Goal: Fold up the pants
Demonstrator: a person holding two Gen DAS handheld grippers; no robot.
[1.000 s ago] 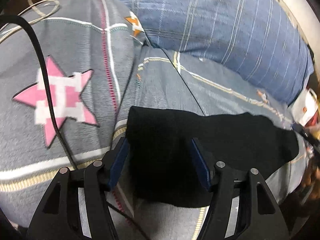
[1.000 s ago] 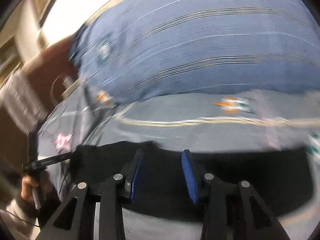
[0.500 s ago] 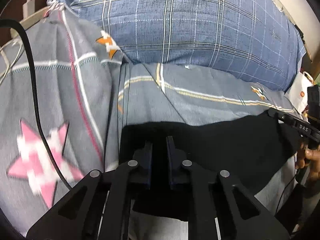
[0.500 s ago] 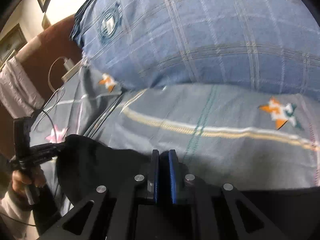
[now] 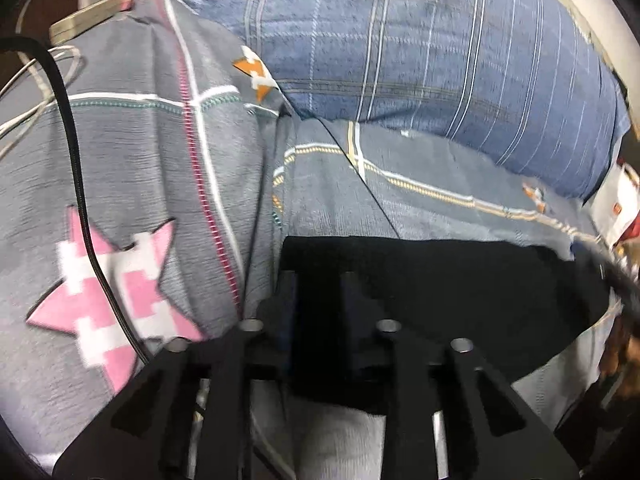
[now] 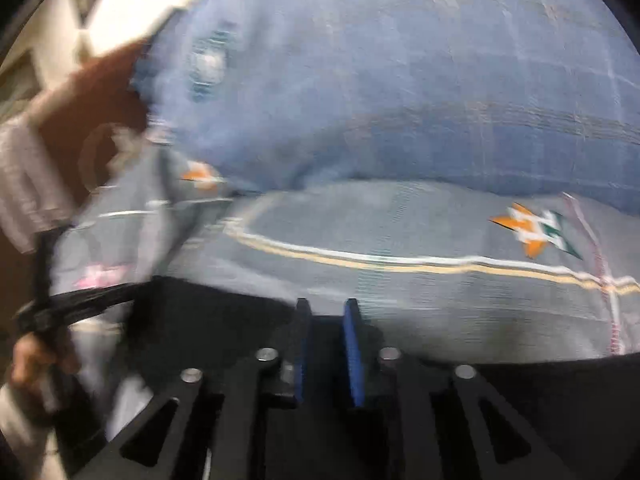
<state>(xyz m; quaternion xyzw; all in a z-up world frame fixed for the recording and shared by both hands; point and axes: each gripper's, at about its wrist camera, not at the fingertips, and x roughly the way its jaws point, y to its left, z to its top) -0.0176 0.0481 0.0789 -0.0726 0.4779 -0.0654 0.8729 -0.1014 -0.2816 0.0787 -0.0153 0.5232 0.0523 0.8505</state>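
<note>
The black pants (image 5: 440,300) lie as a dark band across the grey patterned bedsheet (image 5: 420,200), on the near side of the blue plaid pillow (image 5: 440,52) that fills the far part of both views.

In the left wrist view, the left gripper (image 5: 318,292) has its two fingers a narrow gap apart with black cloth between them, over the end of the pants nearest the pink star (image 5: 108,300) printed on the sheet; the picture is too dark and blurred there to tell whether the pads actually pinch the fabric. A black cable (image 5: 76,168) runs across that star.

In the right wrist view, which is smeared by motion, the right gripper (image 6: 326,320) has its blue-padded fingers a small gap apart at the far edge of the pants, towards the pillow, and dark cloth shows between them; whether it is gripped I cannot tell
</note>
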